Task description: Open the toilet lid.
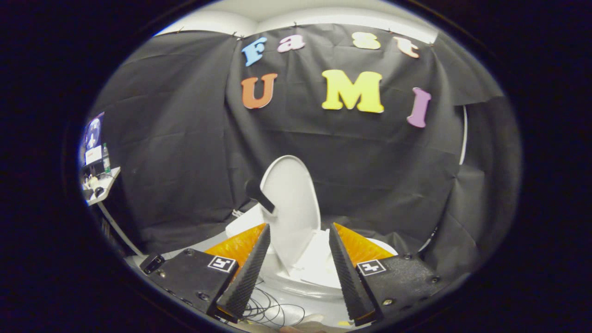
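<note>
1. Gripper (299, 240): the two fingers stand well apart, open, with nothing held between them. Each finger has a black ribbed pad on its inner face and an orange body behind it. Each black finger mount carries a small square black-and-white marker.
2. Lid (291, 208): white, oval, raised to an upright position. It stands just ahead of the fingers, in the gap between them, nearer the left finger. Its inner face is turned towards the right. No finger touches it.
3. Handle (260, 196): a short black piece sits on the lid's left edge, above the left fingertip.
4. Seat (319, 266): white, lying flat below the lid, between and just beyond the fingers. Its rim continues past the right finger.
5. Cables (266, 307): thin black loops lie on the white surface below the seat, close to the base of the left finger.
6. Cloth (185, 162): black wall fabric hangs behind the lid, beyond the fingers.
7. Shelf (102, 185): far to the left of the gripper, a small white ledge holds several small items; they are too small to identify.
</note>
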